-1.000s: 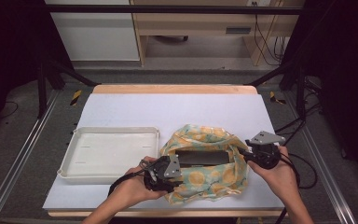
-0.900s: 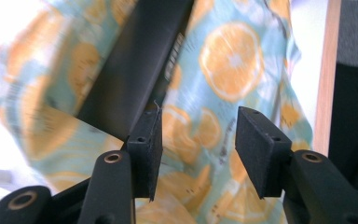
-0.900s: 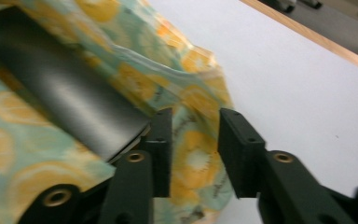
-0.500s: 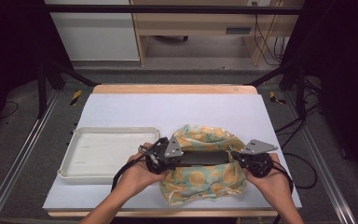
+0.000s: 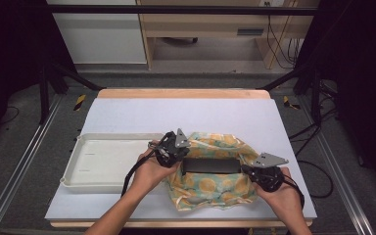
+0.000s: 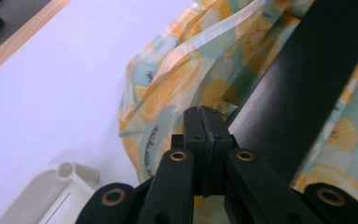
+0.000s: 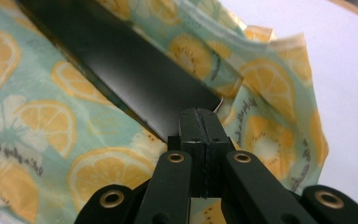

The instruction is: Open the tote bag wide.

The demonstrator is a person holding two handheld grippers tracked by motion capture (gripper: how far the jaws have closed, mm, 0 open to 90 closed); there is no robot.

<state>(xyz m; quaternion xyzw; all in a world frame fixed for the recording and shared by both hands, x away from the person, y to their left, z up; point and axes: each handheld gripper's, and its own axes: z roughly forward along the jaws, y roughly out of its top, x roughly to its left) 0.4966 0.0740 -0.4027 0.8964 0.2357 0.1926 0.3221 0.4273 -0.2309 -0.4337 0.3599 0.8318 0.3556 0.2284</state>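
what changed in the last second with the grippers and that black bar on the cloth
Both grippers closed in on the black bar: the left gripper moved up to its left end, the right gripper to its right end, and both jaws have just closed. The lemon-print cloth and white tray stayed put.

Loads of open white table (image 5: 186,115) is left across the upper middle of the frame, while the lower left is blocked by the cream tray (image 5: 107,161) and the lower centre by the lemon-print cloth (image 5: 215,188).
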